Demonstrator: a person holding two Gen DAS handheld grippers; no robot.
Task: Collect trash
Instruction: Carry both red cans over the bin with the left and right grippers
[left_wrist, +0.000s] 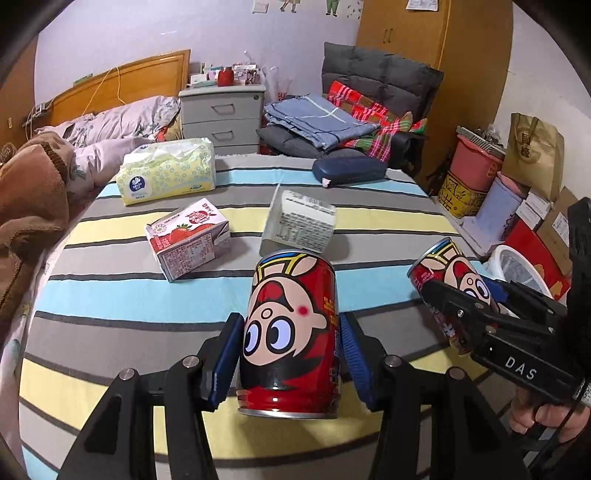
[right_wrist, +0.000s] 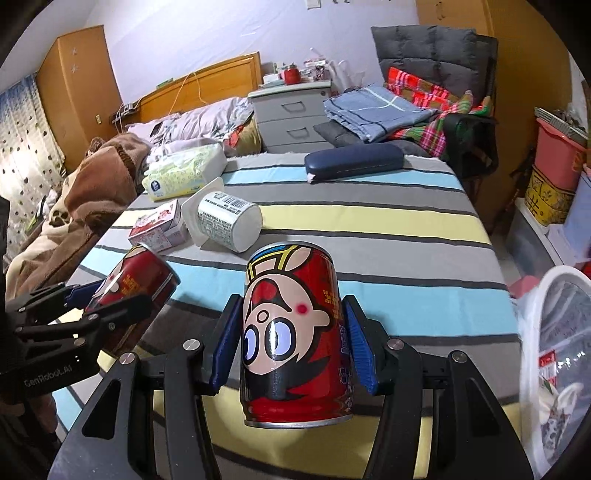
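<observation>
the left gripper (left_wrist: 291, 354) and right gripper (right_wrist: 293, 345) each clamp 1 red cartoon can (left_wrist: 291, 336) (right_wrist: 295, 339) above the striped tablecloth (left_wrist: 129, 306), near a white bin (right_wrist: 554, 354).

1. Left wrist view: looks forward along the left tongs (left_wrist: 291, 354), close above the striped bench (left_wrist: 110, 295); the right tongs (left_wrist: 461, 295) enter at right of the frame.
2. Right wrist view: the same heading; the left tongs (right_wrist: 110, 295) enter at left of the frame.
3. Shared: bench, nightstand (left_wrist: 223, 110), bed.
</observation>
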